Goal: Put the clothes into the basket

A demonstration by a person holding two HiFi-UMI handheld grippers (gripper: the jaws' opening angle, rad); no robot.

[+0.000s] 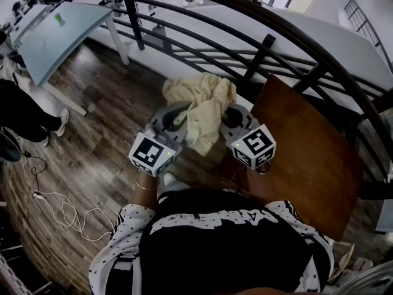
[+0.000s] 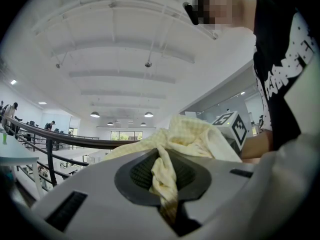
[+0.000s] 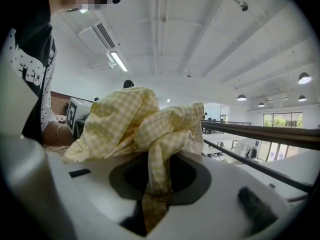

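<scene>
Both tools grip one garment. The left tool (image 1: pixel 179 112) has its jaws almost together, pinched on a twisted fold of a pale yellow checked cloth (image 1: pixel 199 100), and the right tool (image 1: pixel 228 114) is clamped narrowly on another fold of the same cloth. The cloth bunches up between and ahead of the two tools, off the wooden floor (image 1: pixel 92 140) and just left of the brown table (image 1: pixel 307 158). A black railing (image 1: pixel 202 48) curves past the far side of that table. The marker cubes on the tools sit near the table's left edge.
</scene>
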